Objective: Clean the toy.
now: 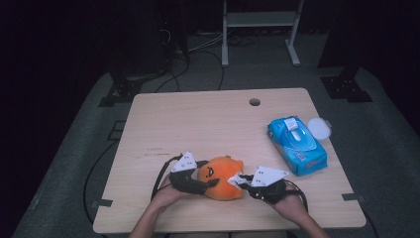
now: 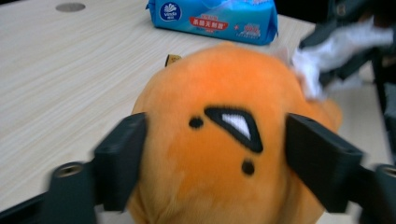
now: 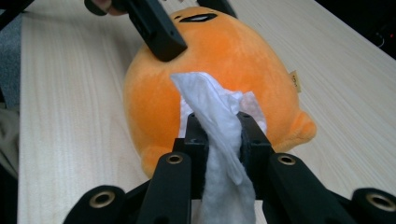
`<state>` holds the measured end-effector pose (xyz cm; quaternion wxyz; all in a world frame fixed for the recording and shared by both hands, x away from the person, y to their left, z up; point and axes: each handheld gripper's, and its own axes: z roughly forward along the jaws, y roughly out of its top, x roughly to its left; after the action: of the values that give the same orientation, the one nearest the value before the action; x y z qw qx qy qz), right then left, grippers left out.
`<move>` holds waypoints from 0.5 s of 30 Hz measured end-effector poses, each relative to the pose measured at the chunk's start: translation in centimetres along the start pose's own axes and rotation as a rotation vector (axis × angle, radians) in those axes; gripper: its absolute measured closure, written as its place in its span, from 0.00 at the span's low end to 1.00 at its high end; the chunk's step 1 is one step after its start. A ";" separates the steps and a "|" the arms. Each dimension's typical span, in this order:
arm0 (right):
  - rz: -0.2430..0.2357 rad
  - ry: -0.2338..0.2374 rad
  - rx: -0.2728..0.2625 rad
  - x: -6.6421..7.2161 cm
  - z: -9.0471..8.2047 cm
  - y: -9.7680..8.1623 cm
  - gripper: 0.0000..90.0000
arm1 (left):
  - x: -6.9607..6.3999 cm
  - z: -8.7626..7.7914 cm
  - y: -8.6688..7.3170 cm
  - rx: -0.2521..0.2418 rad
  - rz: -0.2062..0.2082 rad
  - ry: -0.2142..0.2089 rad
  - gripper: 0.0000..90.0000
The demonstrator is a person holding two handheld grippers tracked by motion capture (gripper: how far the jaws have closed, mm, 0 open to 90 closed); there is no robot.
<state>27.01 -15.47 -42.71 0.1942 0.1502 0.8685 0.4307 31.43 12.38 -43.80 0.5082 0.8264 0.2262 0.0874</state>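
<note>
While your left gripper (image 2: 212,154) straddles the orange plush toy (image 1: 221,177) at the table's (image 1: 198,124) near edge, its jaws parted against the sides, steady it and rub gently. Your right gripper (image 3: 223,135), level, pinches the white wipe (image 3: 212,112) against the toy's right side.

An orange plush toy (image 1: 221,177) with black-and-white face markings, a white wipe (image 3: 219,140), a blue wipes pack (image 1: 296,144).
</note>
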 end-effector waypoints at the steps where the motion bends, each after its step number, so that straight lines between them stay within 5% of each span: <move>1: -0.012 0.000 -0.003 0.2 -0.1 0.1 0.85 | -0.1 -0.1 0.3 -0.002 0.004 0.010 0.20; 6: -0.052 0.029 -0.019 1.1 -0.1 0.6 0.85 | -0.7 0.4 0.6 -0.015 0.067 0.044 0.25; 15: 0.003 0.025 0.005 -0.1 0.0 -0.3 0.84 | 0.2 0.3 -0.3 -0.015 0.004 0.040 0.34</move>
<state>27.09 -15.68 -42.90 0.1822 0.1466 0.8717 0.4306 31.62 12.31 -44.19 0.5097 0.8209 0.2340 0.1070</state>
